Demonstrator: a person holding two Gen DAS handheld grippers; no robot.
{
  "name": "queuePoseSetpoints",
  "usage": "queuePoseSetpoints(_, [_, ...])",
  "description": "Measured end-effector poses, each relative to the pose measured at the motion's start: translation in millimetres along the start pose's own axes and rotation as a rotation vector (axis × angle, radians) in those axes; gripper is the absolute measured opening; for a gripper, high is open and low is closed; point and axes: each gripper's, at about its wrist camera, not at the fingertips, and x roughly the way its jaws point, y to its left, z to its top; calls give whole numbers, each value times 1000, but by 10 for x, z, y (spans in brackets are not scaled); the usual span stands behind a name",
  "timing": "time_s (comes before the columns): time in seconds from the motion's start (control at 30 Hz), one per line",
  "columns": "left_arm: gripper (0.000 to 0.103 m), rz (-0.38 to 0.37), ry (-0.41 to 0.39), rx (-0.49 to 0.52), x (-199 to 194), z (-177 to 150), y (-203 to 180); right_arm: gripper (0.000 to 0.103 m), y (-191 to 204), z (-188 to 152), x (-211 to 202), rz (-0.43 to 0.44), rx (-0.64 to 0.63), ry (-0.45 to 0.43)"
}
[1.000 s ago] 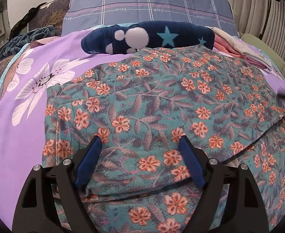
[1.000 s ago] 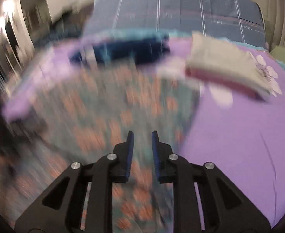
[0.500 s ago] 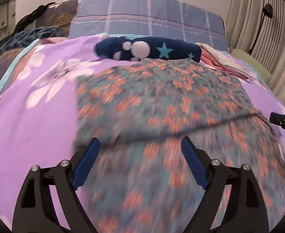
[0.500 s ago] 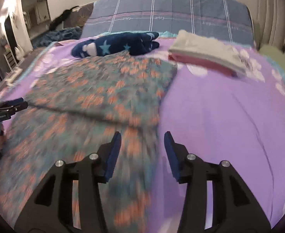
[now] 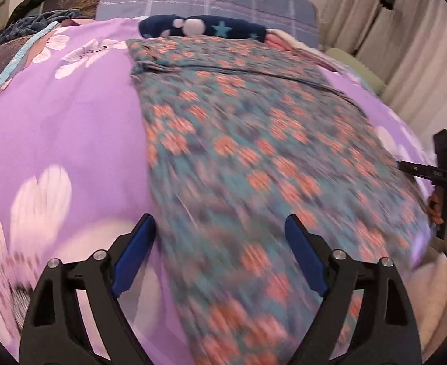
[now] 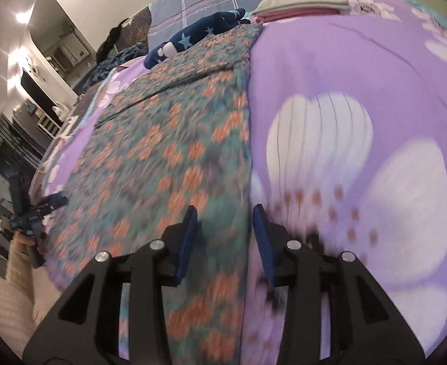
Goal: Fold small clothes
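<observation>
Beyond floral garment point(image 5: 247, 140) | navy starred bundle point(image 5: 205, 27) (touching) | folded stack point(image 6: 302, 7)

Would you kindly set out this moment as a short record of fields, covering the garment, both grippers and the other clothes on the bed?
garment: floral cloth, spread on purple bedsheet, far end folded over
left gripper: open, at the cloth's left edge, holding nothing
right gripper: open, at the cloth's right edge
beyond the cloth: navy star garment, folded stack
sharpness: near cloth blurred
</observation>
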Motion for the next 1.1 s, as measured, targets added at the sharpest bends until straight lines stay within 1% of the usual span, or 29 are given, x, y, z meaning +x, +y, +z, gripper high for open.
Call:
queuePoseSetpoints(0.07, [78, -15, -15, 0, -82, -137, -53, 39, -23, -140, -95, 37, 19, -3])
queuePoseSetpoints(0.13, [65, -45, -31, -27, -195, -259, -73, 39, -56, -253, -183, 68, 49, -8])
queuePoseSetpoints(0.17, [61, -74, -35, -54, -256, -321, -66, 39, -70, -303, -210, 83, 70, -9])
queuePoseSetpoints(0.2, [52, -91, -36, -68, -289, -357, -62, 39, -84, -369, -254, 101, 95, -10])
queuePoseSetpoints(0.23, [47, -111, -35, -84, -322, -403, -63, 39, -90, -403, -281, 111, 108, -9])
queuePoseSetpoints(0.27, [46, -125, -32, -96, -344, -454, -66, 39, -88, -433, -303, 117, 117, -8])
queuePoseSetpoints(0.37, [45, -130, -33, -103, -328, -458, -64, 40, -91, -481, -311, 143, 140, -6])
queuePoseSetpoints(0.43, [45, -143, -39, -113, -268, -409, -38, 40, -105, -443, -269, 158, 149, -3])
queuePoseSetpoints(0.5, [45, -169, -47, -132, -176, -333, 3, 39, -106, -357, -157, 196, 158, 2])
queuePoseSetpoints(0.57, [38, -181, -40, -166, -164, -305, 43, 36, -51, -252, -35, 192, 145, 19])
queuePoseSetpoints(0.6, [24, -175, -29, -187, -183, -316, 70, 34, -16, -228, -23, 181, 135, 27])
queuePoseSetpoints(0.63, [12, -175, -18, -206, -207, -344, 102, 28, 7, -227, -47, 170, 129, 34])
queuePoseSetpoints(0.67, [10, -181, -12, -230, -241, -392, 142, 16, 5, -249, -65, 175, 126, 43])
queuePoseSetpoints(0.7, [6, -195, -13, -261, -284, -459, 187, 8, -10, -292, -85, 187, 133, 60])
queuePoseSetpoints(0.73, [5, -202, -18, -286, -311, -504, 216, 3, -44, -344, -105, 196, 149, 67])
queuePoseSetpoints(0.77, [3, -204, -23, -302, -324, -522, 225, 3, -81, -374, -116, 209, 166, 68])
queuePoseSetpoints(0.83, [2, -182, -37, -307, -341, -469, 163, 3, -154, -364, -146, 262, 225, 43])
queuePoseSetpoints(0.87, [2, -172, -52, -287, -374, -405, 104, 2, -163, -294, -196, 299, 249, 9])
queuePoseSetpoints(0.9, [2, -173, -90, -250, -468, -288, 6, 2, -147, -230, -255, 325, 250, -22])
queuePoseSetpoints(0.97, [2, -165, -166, -180, -696, -76, -144, 2, -61, -55, -476, 374, 220, -108])
queuePoseSetpoints(1.0, [2, -162, -232, -133, -910, 86, -254, 2, 23, 58, -657, 394, 186, -162])
queuePoseSetpoints(1.03, [2, -154, -272, -103, -1054, 177, -326, 2, 109, 134, -815, 406, 154, -206])
queuePoseSetpoints(1.1, [2, -134, -354, -48, -1359, 313, -477, 2, 278, 230, -1143, 396, 87, -290])
